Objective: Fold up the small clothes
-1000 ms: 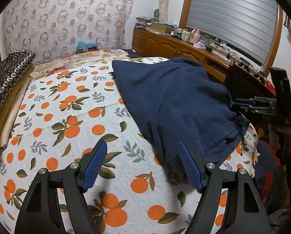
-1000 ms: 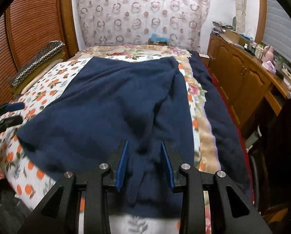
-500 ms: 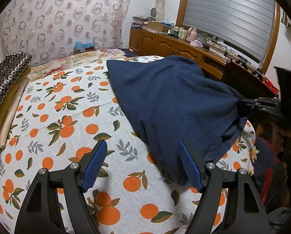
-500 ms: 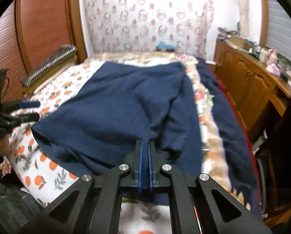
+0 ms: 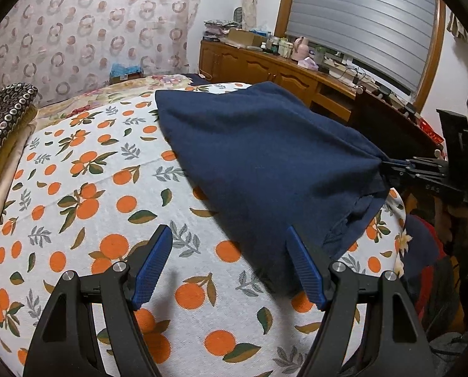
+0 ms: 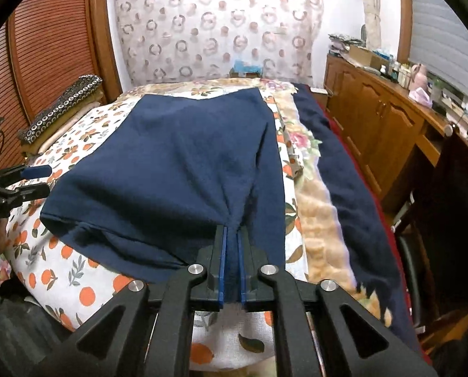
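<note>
A navy blue garment (image 5: 265,157) lies spread on the orange-print bedspread (image 5: 92,188). My right gripper (image 6: 232,231) has the near hem of the garment (image 6: 177,163) bunched between its blue pads, and taut creases fan out from the pinch. Its jaws are opening slightly, with the cloth still between them. The left wrist view shows that right gripper (image 5: 387,166) lifting the hem at the bed's right edge. My left gripper (image 5: 228,231) hovers open over the bedspread, its right finger just above the garment's near corner, holding nothing. The right wrist view shows the left gripper (image 6: 36,180) at the far left.
Folded fabrics (image 5: 1,132) are stacked at the bed's left side. A dark blue blanket (image 6: 343,169) runs along the bed's right edge over a floral cover. Wooden cabinets (image 6: 375,119) with clutter on top line the right wall. A patterned curtain hangs at the far end.
My right gripper went from open over the hem to shut on it, and the cloth there is now drawn up and taut. The left gripper stayed open and barely moved.
</note>
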The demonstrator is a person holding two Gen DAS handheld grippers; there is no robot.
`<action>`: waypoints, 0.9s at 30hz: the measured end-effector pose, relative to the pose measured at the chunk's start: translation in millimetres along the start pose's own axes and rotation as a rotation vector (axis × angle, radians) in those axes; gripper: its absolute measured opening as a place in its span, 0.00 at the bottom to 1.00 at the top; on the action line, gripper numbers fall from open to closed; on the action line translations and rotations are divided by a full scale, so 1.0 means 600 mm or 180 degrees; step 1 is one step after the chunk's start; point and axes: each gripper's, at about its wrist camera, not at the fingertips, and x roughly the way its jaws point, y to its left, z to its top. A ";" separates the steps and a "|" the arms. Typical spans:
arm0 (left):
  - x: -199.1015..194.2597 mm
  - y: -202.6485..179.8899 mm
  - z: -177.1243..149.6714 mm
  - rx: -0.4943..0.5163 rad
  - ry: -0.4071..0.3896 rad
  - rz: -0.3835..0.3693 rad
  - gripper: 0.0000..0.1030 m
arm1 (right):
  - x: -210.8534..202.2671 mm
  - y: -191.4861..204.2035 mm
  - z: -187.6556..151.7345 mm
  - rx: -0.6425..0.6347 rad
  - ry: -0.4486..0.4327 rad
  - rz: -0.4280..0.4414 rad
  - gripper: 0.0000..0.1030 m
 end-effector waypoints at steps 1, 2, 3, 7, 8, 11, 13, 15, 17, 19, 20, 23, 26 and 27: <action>0.001 -0.001 0.000 0.0002 0.0003 -0.0002 0.74 | 0.005 0.004 0.002 0.0001 0.0016 -0.0061 0.27; 0.001 -0.002 -0.001 0.0004 0.0006 -0.0004 0.74 | 0.010 0.006 0.008 0.0002 0.0024 -0.0105 0.36; 0.003 -0.003 -0.002 0.0008 0.0015 -0.0004 0.74 | 0.010 0.006 0.007 0.0013 0.0025 -0.0115 0.43; 0.010 -0.008 -0.005 0.0041 0.0056 -0.0004 0.74 | 0.018 0.007 0.000 0.0088 0.0058 -0.0126 0.54; 0.010 -0.008 -0.005 0.0050 0.0061 -0.0012 0.74 | 0.021 0.007 -0.006 0.0081 0.0079 -0.0121 0.56; 0.014 -0.010 -0.007 0.0044 0.0077 -0.0085 0.59 | 0.030 0.006 -0.012 0.0079 0.0137 -0.0138 0.58; 0.016 -0.011 -0.008 0.0026 0.0098 -0.0143 0.51 | 0.027 0.003 -0.010 0.0158 0.0144 -0.0078 0.58; 0.018 -0.013 -0.009 0.0029 0.0120 -0.0184 0.44 | 0.024 -0.001 -0.009 0.0211 0.0156 -0.0038 0.58; 0.019 -0.016 -0.011 0.0044 0.0143 -0.0197 0.42 | 0.021 0.002 -0.010 0.0202 0.0153 -0.0013 0.58; 0.022 -0.019 -0.011 0.0054 0.0178 -0.0226 0.42 | 0.019 0.003 -0.011 0.0202 0.0159 0.0013 0.58; 0.024 -0.020 -0.012 0.0053 0.0204 -0.0247 0.42 | 0.018 0.002 -0.013 0.0221 0.0159 0.0020 0.58; 0.032 -0.025 -0.016 0.0053 0.0309 -0.0335 0.42 | 0.017 -0.001 -0.016 0.0248 0.0161 0.0058 0.54; 0.035 -0.031 -0.019 0.0081 0.0321 -0.0373 0.42 | 0.021 -0.001 -0.020 0.0233 0.0152 0.0125 0.42; 0.035 -0.034 -0.019 0.0097 0.0328 -0.0387 0.38 | 0.022 0.000 -0.020 0.0228 0.0154 0.0150 0.39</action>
